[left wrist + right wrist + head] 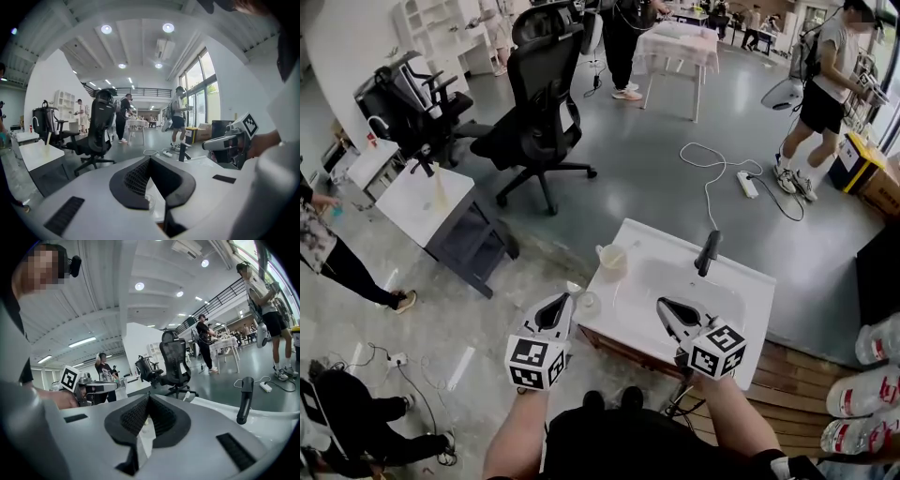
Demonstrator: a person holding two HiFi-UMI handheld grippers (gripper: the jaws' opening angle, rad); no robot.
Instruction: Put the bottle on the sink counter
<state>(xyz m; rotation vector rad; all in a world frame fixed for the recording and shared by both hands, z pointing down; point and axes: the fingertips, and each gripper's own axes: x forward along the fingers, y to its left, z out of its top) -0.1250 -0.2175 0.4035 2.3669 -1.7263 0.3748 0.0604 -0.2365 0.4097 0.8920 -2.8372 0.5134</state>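
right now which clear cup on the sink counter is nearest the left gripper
The small clear cup on the counter edge, beside the left gripper; the handled jug stands farther back.

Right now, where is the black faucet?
In the head view, the black faucet stands at the far rim of the white sink counter, right of the translucent plastic jug.

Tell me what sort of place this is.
Probably an open-plan lab or test studio, not a home: the sink counter stands alone on a bare grey floor near an office chair, with a power strip lying loose on it.
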